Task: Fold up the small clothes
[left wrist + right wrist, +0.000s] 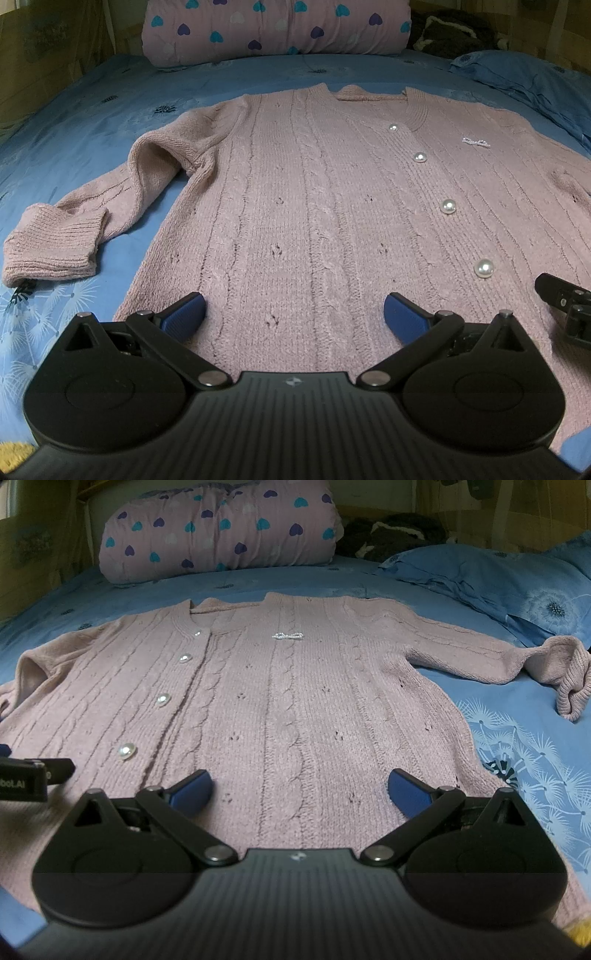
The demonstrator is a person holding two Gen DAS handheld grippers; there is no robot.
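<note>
Two hand-held grippers side by side, low over the hem end of a cardigan, both pointing up its length toward the collar. Left gripper [294, 314] spread wide, blue pads well apart, holding nothing. Right gripper [300, 789] likewise spread wide and holding nothing; its black tip [565, 302] visible at the edge of the left view.

Around: blue bedsheet [92, 110] printed with dandelions; pink bolster with hearts [277, 29] across the head of the bed; blue pillow [498, 579] to the right; dark bundle [391, 531] behind it.

Pink cable-knit cardigan [314, 192] flat on the sheet, front up, buttoned with pearl buttons [484, 267], a small beaded bow [288, 636] on the chest. Left-hand sleeve [92, 206] bent and rumpled, cuff near the hem; right-hand sleeve [517, 661] stretched outward, cuff crumpled. Hem directly beneath both sets of open fingers, knit between each pair of pads.
</note>
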